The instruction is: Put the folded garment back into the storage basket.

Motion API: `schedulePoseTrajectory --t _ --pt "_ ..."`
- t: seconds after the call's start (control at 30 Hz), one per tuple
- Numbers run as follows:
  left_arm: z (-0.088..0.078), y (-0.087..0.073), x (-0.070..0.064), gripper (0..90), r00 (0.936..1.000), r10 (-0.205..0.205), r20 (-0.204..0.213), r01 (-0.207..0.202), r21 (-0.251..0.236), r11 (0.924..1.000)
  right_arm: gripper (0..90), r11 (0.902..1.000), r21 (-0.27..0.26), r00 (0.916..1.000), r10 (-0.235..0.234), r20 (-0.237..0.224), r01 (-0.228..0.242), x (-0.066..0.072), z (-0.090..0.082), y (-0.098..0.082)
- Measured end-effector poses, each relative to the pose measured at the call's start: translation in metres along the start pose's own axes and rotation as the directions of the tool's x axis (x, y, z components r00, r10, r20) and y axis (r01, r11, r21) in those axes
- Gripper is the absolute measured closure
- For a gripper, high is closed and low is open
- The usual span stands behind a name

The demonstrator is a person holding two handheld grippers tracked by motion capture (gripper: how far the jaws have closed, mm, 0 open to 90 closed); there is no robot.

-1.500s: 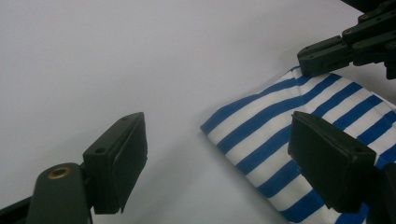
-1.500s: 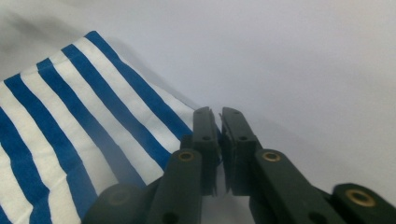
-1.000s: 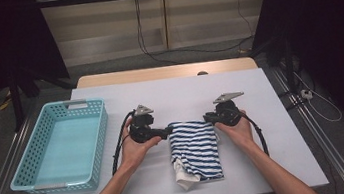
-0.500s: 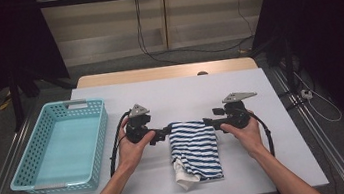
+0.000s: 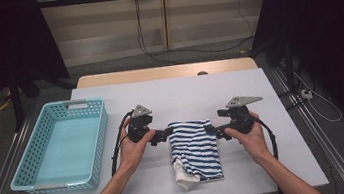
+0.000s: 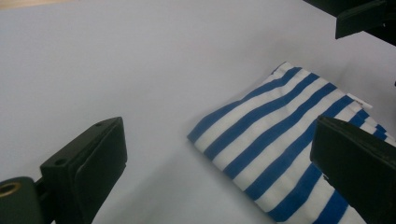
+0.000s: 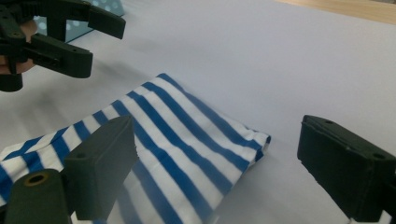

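A folded blue-and-white striped cloth garment [image 5: 194, 150] lies flat on the white bench [image 5: 170, 97], toward its near edge. The left gripper [image 5: 164, 135] sits just beside the garment's far left corner, jaws wide open and empty. The right gripper [image 5: 213, 131], beside the far right corner, has just been opening; nothing is between its jaws. A light-blue perforated plastic basket [image 5: 97, 137] stands along the bench's left edge.

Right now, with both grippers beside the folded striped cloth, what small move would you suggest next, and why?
Probably bring both grippers down onto the near part of the striped cloth to lift it toward the basket. The left gripper and right gripper are open at its far corners; the right's jaws have just been opening, with nothing pressed between them. The cloth lies folded on the table.
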State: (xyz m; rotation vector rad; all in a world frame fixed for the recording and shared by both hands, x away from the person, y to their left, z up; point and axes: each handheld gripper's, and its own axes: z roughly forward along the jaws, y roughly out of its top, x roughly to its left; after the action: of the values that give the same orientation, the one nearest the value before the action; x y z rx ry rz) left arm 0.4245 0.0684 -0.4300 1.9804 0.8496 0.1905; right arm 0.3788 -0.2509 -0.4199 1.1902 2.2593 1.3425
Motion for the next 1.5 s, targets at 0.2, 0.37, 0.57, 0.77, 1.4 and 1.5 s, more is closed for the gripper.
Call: schedulePoseTrajectory --t 0.2,0.37,0.57,0.77,1.4,1.5 --pt "0.001 0.002 -0.009 5.3 0.9998 0.016 -0.015 -0.017 -0.010 0.9998 7.6 0.9990 0.003 0.9974 -0.043 -0.057 0.044 0.016 -0.018 -0.011" --pt "0.003 0.004 -0.012 5.2 0.9994 0.027 -0.022 -0.027 -0.016 0.9995 7.7 0.9987 0.004 0.9954 -0.050 -0.082 0.051 0.023 -0.031 -0.018" --pt "0.002 0.005 -0.012 5.4 0.9994 0.027 -0.021 -0.027 -0.017 0.9995 8.4 0.9954 0.038 0.9919 -0.085 -0.095 0.088 0.033 -0.039 -0.027" --pt "0.004 0.004 -0.007 6.1 0.9994 -0.006 -0.035 0.005 -0.034 0.9994 13.9 0.9921 0.056 0.9856 -0.104 -0.133 0.113 0.044 -0.045 -0.031" --pt "0.011 0.006 -0.006 6.1 0.9988 0.043 -0.022 -0.043 0.029 0.9987 41.0 0.9489 0.184 0.9444 -0.205 -0.257 0.256 0.074 -0.048 -0.056" --pt "0.016 0.005 -0.008 6.4 0.9995 0.026 -0.017 -0.026 0.032 0.9992 44.9 0.9409 0.189 0.9400 -0.230 -0.252 0.281 0.077 -0.047 -0.058"
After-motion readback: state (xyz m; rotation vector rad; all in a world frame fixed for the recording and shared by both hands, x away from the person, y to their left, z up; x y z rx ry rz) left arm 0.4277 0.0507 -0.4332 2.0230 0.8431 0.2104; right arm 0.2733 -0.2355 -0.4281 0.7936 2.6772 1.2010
